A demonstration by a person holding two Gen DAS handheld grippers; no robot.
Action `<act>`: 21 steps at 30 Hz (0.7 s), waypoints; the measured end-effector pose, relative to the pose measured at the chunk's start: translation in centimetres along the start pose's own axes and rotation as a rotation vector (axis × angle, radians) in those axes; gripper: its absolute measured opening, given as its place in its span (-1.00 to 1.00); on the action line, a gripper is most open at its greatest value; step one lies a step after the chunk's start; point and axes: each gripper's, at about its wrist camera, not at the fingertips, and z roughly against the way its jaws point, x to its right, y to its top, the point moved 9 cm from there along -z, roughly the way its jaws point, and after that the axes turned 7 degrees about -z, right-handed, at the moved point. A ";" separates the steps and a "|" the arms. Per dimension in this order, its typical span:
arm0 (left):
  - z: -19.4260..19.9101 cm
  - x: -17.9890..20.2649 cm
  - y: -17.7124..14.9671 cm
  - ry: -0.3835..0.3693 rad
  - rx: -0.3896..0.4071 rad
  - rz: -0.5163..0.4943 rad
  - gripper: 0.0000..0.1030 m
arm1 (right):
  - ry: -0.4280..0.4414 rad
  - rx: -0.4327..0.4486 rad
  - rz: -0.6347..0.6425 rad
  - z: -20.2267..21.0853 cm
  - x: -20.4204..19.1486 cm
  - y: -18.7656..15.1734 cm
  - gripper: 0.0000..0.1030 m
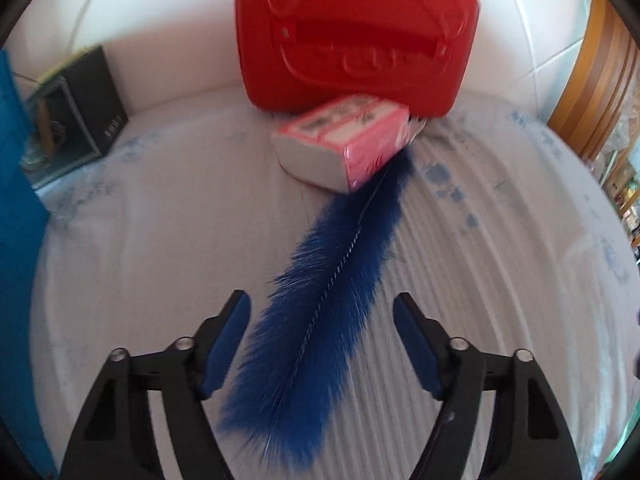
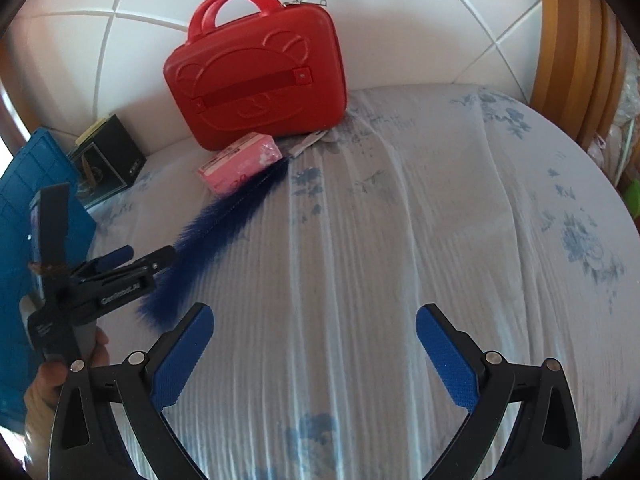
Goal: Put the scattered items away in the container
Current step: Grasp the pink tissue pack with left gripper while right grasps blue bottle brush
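Observation:
A long blue furry brush (image 1: 320,312) lies on the bed, its near end between the open fingers of my left gripper (image 1: 322,308). The brush's far end touches a pink tissue pack (image 1: 348,140). A closed red hard case (image 1: 356,36) stands behind the pack against the headboard. In the right wrist view the brush (image 2: 224,224), the pack (image 2: 240,164) and the case (image 2: 256,80) sit at the left, and my left gripper (image 2: 150,254) straddles the brush's near end. My right gripper (image 2: 314,318) is open and empty over the sheet.
A blue plastic crate (image 2: 24,248) stands at the left edge of the bed. A black box (image 2: 108,160) sits beside it by the white padded headboard (image 2: 400,20). The sheet (image 2: 400,240) is pale with blue flowers. A wooden bed frame (image 2: 568,40) is at the right.

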 end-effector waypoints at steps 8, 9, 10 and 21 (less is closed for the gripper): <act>-2.6 6.8 -0.7 -0.149 -0.048 -0.076 -0.61 | -0.039 -0.032 -0.043 -2.4 3.5 0.7 0.99; -2.3 8.7 -0.8 -0.201 -0.054 -0.097 -0.62 | -0.048 -0.029 -0.056 -2.3 4.1 0.9 0.99; -2.0 10.7 -0.7 -0.254 -0.057 -0.115 -0.61 | -0.060 -0.024 -0.070 -2.0 4.8 1.2 0.99; 3.3 8.3 3.2 -0.224 -0.013 -0.152 0.46 | -0.064 -0.036 -0.088 -3.4 4.4 4.9 0.99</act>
